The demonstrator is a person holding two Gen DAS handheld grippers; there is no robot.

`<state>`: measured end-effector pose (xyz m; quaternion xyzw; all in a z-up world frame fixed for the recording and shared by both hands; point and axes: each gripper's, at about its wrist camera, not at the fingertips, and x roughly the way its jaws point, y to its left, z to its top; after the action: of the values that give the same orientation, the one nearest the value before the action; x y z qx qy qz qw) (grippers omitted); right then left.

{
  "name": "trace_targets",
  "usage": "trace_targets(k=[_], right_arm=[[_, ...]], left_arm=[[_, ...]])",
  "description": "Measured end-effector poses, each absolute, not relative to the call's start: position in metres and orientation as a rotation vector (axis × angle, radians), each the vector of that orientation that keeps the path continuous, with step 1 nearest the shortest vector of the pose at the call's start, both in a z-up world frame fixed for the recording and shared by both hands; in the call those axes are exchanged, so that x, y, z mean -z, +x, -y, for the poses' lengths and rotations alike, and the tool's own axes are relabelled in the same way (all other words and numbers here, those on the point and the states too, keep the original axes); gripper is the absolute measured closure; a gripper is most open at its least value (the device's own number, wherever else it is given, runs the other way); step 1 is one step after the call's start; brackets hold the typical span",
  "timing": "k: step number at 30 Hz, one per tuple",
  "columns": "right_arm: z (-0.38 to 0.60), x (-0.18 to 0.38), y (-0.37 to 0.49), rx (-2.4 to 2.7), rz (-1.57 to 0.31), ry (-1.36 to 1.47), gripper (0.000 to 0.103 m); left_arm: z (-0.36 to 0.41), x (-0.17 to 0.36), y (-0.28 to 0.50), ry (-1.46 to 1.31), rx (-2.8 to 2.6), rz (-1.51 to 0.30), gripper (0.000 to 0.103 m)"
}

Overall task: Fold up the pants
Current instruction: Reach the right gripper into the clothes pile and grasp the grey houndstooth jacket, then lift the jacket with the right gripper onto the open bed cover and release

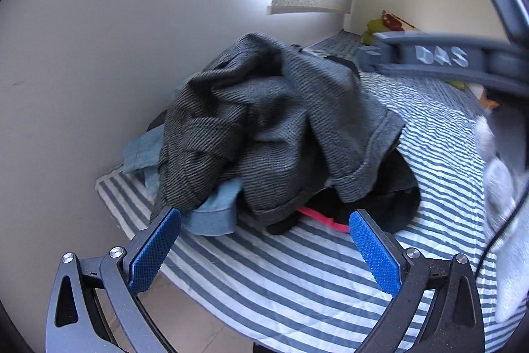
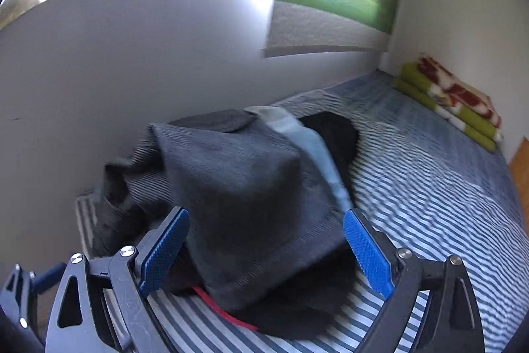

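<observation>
— Blue pads on our left gripper (image 1: 264, 232) are standing wide apart with nothing between them, so we are seeing it released above the striped bedcover (image 1: 297, 280). Are we seeing the same on the other side?

— Yes, our right gripper (image 2: 266, 240) is also gaping, its pads clamping nothing; the clothes are only showing behind the gap.

— Where are the pants lying?

— We are looking at a heap by the grey wall (image 1: 99, 55): the dark grey ribbed pants (image 1: 264, 121) are lying crumpled on top, covering a pale blue garment (image 1: 215, 214), a black garment (image 1: 393, 197) and a pink strap (image 1: 317, 215). How those lie underneath is hidden.

— And the right wrist view?

— It is blurring badly; we are making out the heap and a folded green and red blanket (image 2: 453, 101) in the far corner, nothing finer.
</observation>
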<state>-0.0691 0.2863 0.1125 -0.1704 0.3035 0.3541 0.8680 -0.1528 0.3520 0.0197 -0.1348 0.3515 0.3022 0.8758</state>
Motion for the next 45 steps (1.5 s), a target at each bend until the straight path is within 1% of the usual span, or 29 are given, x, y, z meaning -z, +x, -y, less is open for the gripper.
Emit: trace_targets(k=[3,9,10,12,13,14,15,16,17,21,27,32,39,43,45], right_arm=[[-0.318,-0.103,-0.067,-0.815,-0.675,-0.377,0.013],[-0.37,-0.085,-0.064,-0.843,-0.717,-0.439,0.025],[-0.377,-0.082,-0.061,-0.841,-0.722,-0.45,0.031],[-0.387,-0.078,-0.055,-0.834,-0.736,-0.473,0.049],[-0.39,-0.077,-0.053,-0.831,-0.753,-0.479,0.071],[-0.391,-0.075,-0.047,-0.825,-0.784,-0.47,0.085],[-0.39,-0.074,-0.042,-0.82,-0.804,-0.455,0.089],[-0.386,-0.074,-0.035,-0.819,-0.82,-0.422,0.097],[-0.382,-0.075,-0.031,-0.825,-0.826,-0.395,0.1],[-0.359,-0.085,-0.022,-0.836,-0.844,-0.32,0.101],[-0.328,-0.102,-0.022,-0.797,-0.799,-0.288,0.101],[-0.277,-0.119,-0.028,-0.754,-0.762,-0.261,0.101],[-0.157,-0.135,-0.026,-0.632,-0.762,-0.197,0.101],[-0.069,-0.129,-0.025,-0.518,-0.814,-0.144,0.101],[-0.026,-0.116,-0.025,-0.441,-0.842,-0.135,0.101]], left_arm=[[-0.36,-0.012,-0.154,-0.299,-0.64,-0.746,0.0],[-0.368,-0.005,-0.154,-0.303,-0.643,-0.756,0.0],[-0.368,-0.006,-0.154,-0.302,-0.643,-0.755,0.0],[-0.368,-0.005,-0.154,-0.301,-0.644,-0.755,0.0],[-0.367,-0.005,-0.153,-0.302,-0.643,-0.754,0.0],[-0.367,-0.004,-0.153,-0.304,-0.643,-0.754,0.0],[-0.367,-0.004,-0.153,-0.306,-0.642,-0.754,0.0],[-0.366,-0.004,-0.153,-0.308,-0.642,-0.755,0.0],[-0.366,-0.005,-0.153,-0.309,-0.642,-0.755,0.001],[-0.363,-0.009,-0.159,-0.305,-0.652,-0.745,0.003],[-0.362,-0.018,-0.174,-0.317,-0.682,-0.727,0.003],[-0.355,-0.031,-0.183,-0.294,-0.699,-0.712,0.004],[-0.328,-0.054,-0.179,-0.242,-0.669,-0.682,0.004],[-0.304,-0.059,-0.166,-0.23,-0.617,-0.682,0.004],[-0.286,-0.058,-0.154,-0.216,-0.575,-0.696,0.004]])
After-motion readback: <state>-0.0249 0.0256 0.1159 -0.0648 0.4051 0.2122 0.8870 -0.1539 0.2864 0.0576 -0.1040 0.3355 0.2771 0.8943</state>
